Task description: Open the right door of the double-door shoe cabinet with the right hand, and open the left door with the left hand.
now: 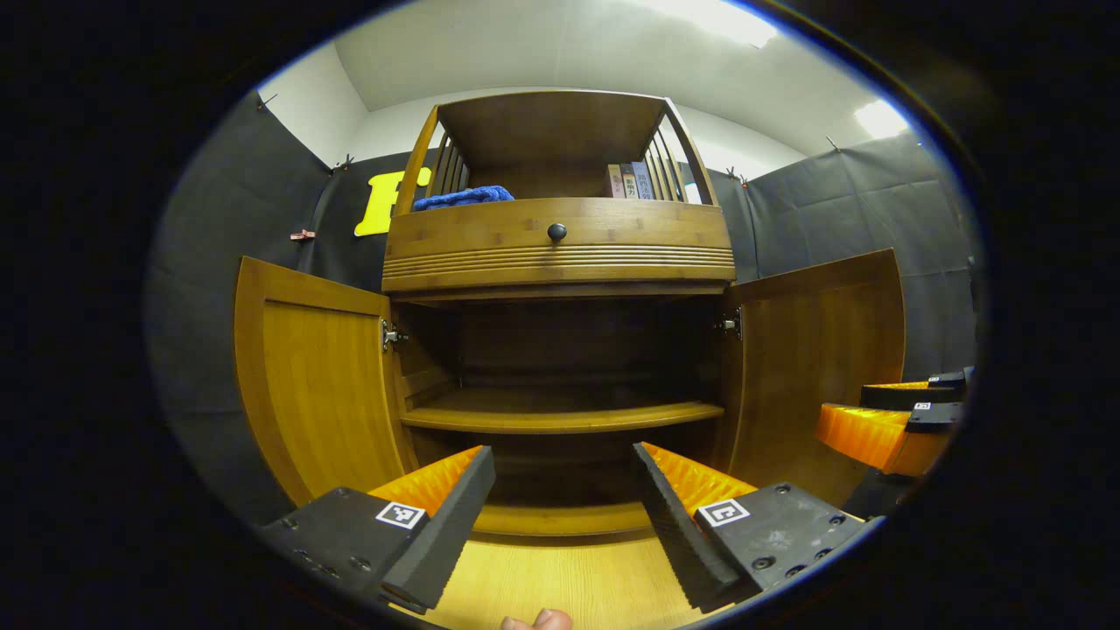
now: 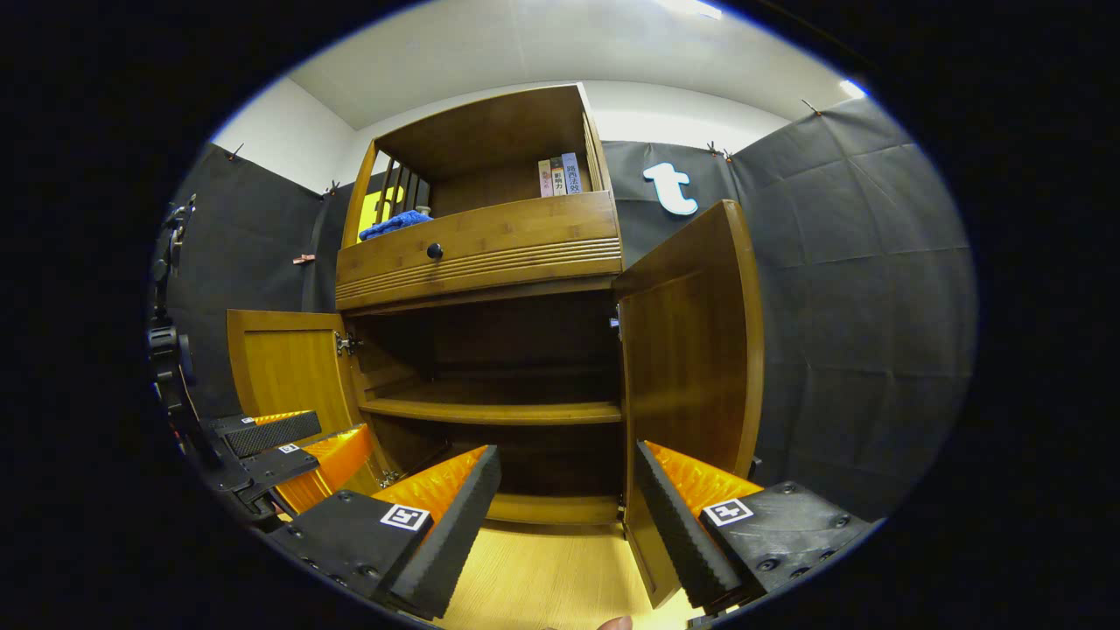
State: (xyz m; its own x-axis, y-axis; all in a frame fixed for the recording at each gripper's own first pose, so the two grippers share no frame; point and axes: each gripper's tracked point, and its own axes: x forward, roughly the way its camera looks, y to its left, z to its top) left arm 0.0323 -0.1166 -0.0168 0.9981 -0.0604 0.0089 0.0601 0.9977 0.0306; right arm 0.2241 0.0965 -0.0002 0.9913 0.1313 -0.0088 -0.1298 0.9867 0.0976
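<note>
While both doors are standing swung wide, the wooden shoe cabinet [image 1: 560,254] is facing the cameras from a pale wood floor [image 1: 560,586]. Seen through the left gripper view, the left door [image 1: 319,376] is hanging open at nine o'clock and the right door [image 1: 818,359] at three o'clock, showing a dark interior with one shelf [image 1: 560,418] running across it. Above the doors, a drawer with a round black knob [image 1: 556,232] is sitting closed. On top, an open compartment is holding a blue cloth [image 1: 464,197] at eleven o'clock and a few books [image 1: 630,179] at one o'clock.

At six o'clock, the left gripper [image 1: 560,512] is hovering with fingers apart, gripping nothing. Through the right gripper view, the right gripper [image 2: 564,516] is likewise hovering with fingers spread and empty, just beside the right door's lower edge.
</note>
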